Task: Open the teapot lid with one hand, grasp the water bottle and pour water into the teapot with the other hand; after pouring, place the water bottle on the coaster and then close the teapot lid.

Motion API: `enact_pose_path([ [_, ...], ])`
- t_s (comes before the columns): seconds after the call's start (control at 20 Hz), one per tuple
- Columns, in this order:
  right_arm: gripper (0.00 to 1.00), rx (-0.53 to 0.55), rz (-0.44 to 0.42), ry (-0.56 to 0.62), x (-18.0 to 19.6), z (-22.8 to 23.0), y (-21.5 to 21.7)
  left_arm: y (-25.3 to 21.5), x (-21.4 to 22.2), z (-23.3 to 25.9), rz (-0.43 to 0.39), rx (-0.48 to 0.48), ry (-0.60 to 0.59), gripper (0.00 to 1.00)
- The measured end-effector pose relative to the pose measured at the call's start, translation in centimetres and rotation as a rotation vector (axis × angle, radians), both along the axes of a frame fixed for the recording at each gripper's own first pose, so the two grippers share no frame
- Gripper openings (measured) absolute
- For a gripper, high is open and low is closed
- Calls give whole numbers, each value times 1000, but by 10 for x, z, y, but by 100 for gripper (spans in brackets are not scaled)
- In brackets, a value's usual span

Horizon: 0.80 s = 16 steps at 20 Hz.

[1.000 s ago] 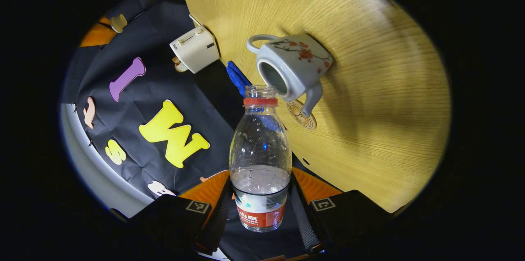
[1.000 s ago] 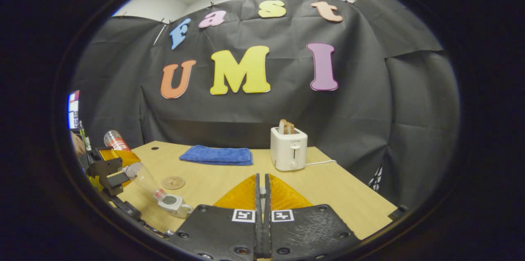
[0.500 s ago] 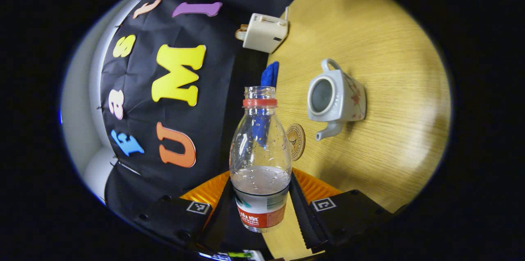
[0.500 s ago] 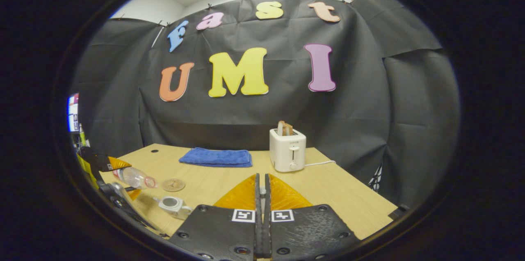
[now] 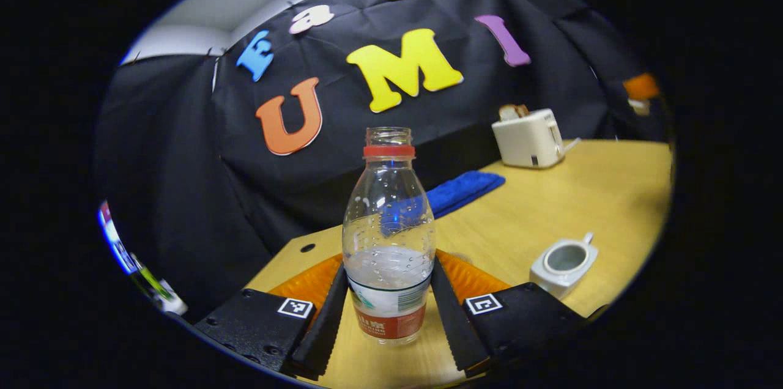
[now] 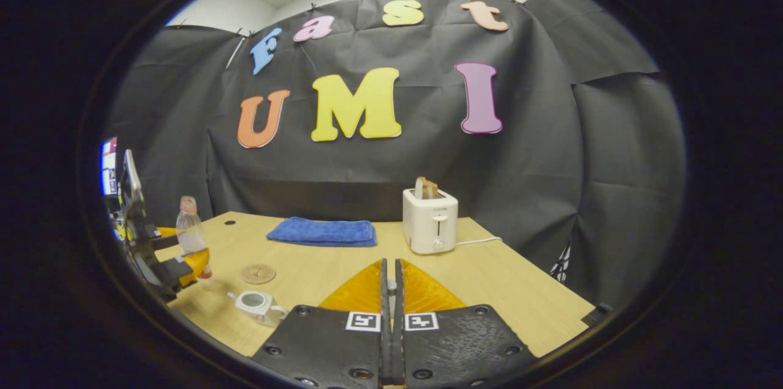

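Observation:
My left gripper [image 5: 389, 315] is shut on a clear water bottle [image 5: 389, 236] with a red label, no cap and a little water. The bottle stands upright. In the right gripper view the bottle [image 6: 191, 233] and left gripper [image 6: 177, 260] hang a little above the table, left of the round wooden coaster [image 6: 257, 273]. The white flowered teapot [image 5: 563, 262] stands open on the table, lower right of the bottle; it is the teapot [image 6: 257, 304] just in front of the coaster. My right gripper [image 6: 391, 291] is closed, with a pale sliver of the lid between its tips.
A white toaster [image 6: 430, 229] with toast and a cord stands at the back of the wooden table [image 6: 501, 291]. A folded blue cloth [image 6: 323, 232] lies to its left. A small hole [image 5: 307, 248] marks the table's far left corner.
The bottle has swung from tipped over the teapot's mouth back to upright and drawn away to the teapot's left. The right gripper has stayed put.

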State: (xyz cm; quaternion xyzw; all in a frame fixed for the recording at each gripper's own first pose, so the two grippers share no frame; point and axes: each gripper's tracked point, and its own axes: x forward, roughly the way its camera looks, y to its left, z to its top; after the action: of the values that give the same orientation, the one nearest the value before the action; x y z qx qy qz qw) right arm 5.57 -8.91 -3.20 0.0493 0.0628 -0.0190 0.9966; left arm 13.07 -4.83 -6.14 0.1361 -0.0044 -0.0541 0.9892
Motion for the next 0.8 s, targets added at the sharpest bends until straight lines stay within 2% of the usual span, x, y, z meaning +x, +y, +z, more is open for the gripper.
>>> enact_pose_path([
  [0.15,0,-1,13,10,1,-4,5,-9,26,9,-34,-169,-7,76],
  [0.35,0,-8,14,17,4,-8,7,-25,64,10,-59,-308,33,76],
  [0.8,0,-26,-3,29,10,-14,3,-37,99,3,-64,-331,83,77],
])
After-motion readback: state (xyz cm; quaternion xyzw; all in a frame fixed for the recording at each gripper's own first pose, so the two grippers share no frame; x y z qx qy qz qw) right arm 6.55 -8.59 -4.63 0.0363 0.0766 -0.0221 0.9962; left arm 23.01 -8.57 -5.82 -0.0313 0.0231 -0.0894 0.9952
